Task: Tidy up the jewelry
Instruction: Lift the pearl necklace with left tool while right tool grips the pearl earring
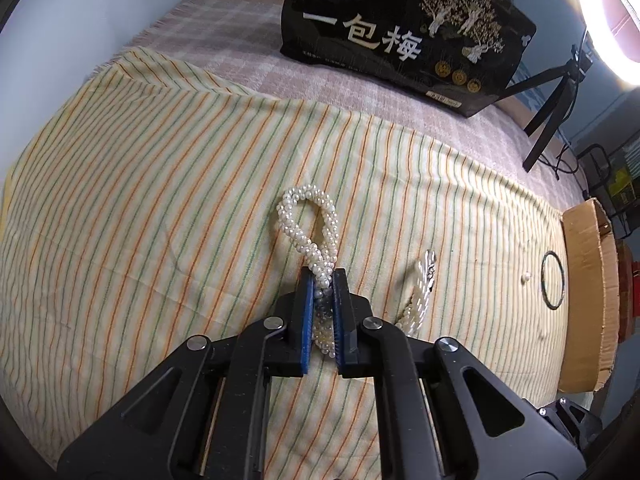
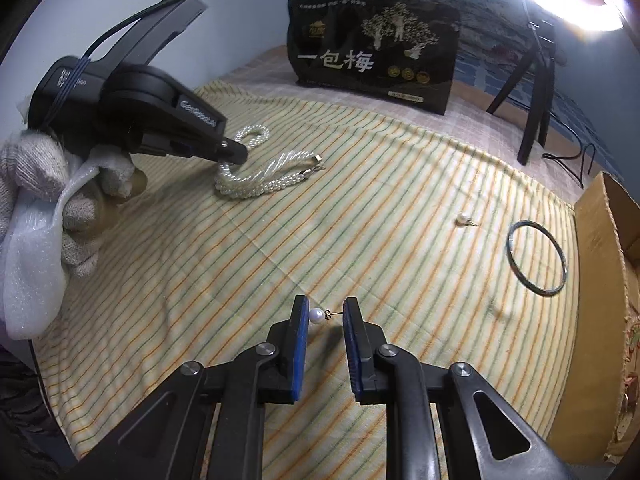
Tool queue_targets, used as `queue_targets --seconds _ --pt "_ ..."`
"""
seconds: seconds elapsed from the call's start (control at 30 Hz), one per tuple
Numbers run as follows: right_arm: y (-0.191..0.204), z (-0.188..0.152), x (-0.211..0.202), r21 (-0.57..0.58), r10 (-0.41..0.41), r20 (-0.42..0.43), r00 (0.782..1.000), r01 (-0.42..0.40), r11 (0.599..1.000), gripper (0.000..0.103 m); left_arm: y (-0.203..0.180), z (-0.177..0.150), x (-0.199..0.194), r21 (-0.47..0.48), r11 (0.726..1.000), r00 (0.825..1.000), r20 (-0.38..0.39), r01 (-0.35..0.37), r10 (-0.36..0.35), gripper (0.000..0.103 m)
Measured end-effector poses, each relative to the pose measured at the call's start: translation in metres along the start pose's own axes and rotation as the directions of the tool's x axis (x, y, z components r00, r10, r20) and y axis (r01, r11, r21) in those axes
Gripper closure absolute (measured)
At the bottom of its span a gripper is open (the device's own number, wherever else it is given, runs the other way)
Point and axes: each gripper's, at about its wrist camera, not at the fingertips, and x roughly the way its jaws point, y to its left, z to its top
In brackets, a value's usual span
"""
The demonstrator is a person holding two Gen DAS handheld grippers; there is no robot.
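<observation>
Pearl bracelet clamped in left fingers – right fingers pinch pearl earring

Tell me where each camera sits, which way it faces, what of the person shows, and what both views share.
Left wrist: on the left gripper, angled down at the pearl strand it pinches; only its fingers show.
Right wrist: on the right gripper, angled down at a pearl earring between its pads; a gloved hand shows.
Shared: strand, bangle, black bag, striped cloth.
</observation>
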Motion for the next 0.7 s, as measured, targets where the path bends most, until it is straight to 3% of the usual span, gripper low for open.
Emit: queue_targets --seconds 0.3,0.7 --pt "-0.008 0.003 -0.021 0.041 0.018 0.039 0.999 -0.019 0.999 0.087 -0.003 0.005 -0.035 -0.018 0.997 0.996 0.051 0.07 -0.069 0.097" --pt "-0.031 0.012 -0.069 0.105 0.011 0.127 0.992 -0.025 0.994 0.087 -0.034 0.008 -0.09 0.033 0.985 0.975 0.139 0.168 -0.171 0.097"
